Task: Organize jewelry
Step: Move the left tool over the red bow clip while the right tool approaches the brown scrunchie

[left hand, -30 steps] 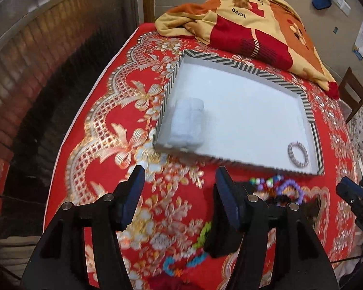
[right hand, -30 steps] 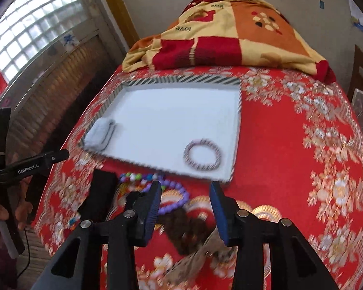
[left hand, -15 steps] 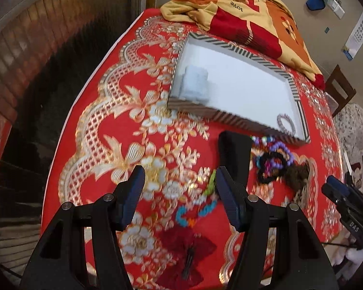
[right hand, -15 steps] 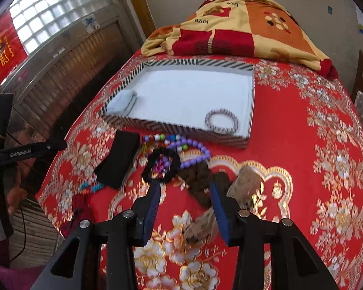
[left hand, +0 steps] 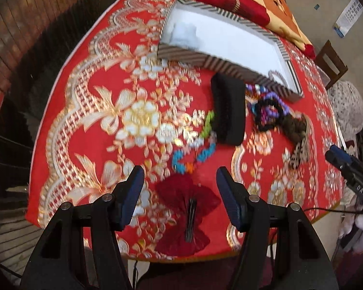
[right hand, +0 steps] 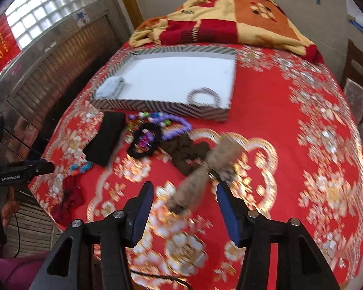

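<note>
A striped tray (right hand: 157, 105) with a white floor holds a silver bracelet (right hand: 203, 96) and a folded white cloth (right hand: 111, 87). In front of it lie a black pouch (left hand: 228, 111), purple beads (right hand: 176, 126), a black scrunchie (right hand: 145, 142), a brown scrunchie (right hand: 188, 153), a leopard-print hair bow (right hand: 205, 174), a blue-green bead bracelet (left hand: 196, 147) and a red bow clip (left hand: 188, 215). My left gripper (left hand: 180, 183) stands open over the red bow clip. My right gripper (right hand: 185, 199) is open, its jaws opening, above the near end of the leopard bow; its pads do not touch it.
A red floral cloth (right hand: 302, 145) covers the round table. A patterned blanket (right hand: 230, 17) is heaped behind the tray. A wooden chair (right hand: 358, 82) stands at the right. The table's near edge (left hand: 181, 258) runs just below the red bow.
Both grippers have drawn back from the tray toward the table's near edge. The red bow clip has come under the left gripper, the leopard bow under the right. The right jaws stand wider.
</note>
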A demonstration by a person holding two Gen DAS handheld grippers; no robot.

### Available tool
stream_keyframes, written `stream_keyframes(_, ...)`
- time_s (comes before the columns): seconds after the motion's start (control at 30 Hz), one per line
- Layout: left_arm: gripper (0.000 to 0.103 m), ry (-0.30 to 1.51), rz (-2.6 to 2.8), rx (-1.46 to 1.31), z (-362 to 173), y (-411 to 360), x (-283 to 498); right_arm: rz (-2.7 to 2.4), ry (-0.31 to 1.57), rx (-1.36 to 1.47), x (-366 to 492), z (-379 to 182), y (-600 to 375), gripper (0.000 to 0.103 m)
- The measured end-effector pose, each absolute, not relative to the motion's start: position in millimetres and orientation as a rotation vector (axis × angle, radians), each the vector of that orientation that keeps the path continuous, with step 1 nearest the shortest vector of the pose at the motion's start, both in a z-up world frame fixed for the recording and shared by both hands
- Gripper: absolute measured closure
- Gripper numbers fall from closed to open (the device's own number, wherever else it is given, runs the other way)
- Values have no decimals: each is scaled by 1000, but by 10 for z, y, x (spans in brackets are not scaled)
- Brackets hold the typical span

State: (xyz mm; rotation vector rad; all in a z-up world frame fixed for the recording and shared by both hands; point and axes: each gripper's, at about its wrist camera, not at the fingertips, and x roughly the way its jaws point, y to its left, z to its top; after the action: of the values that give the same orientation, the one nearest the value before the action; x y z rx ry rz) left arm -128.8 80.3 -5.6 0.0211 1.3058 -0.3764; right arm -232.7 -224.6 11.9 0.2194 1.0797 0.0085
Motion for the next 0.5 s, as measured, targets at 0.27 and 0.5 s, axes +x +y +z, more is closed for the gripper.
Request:
stream_keyframes(0.27,40,1384,-395,27,-257,831,-1427,-47,1089,334,-2361,-59,-2442,51)
stream_keyframes(0.5,40,1411,-415,39,-312,763,-1521,-94,1081,329,-2082,-163,-2478,51)
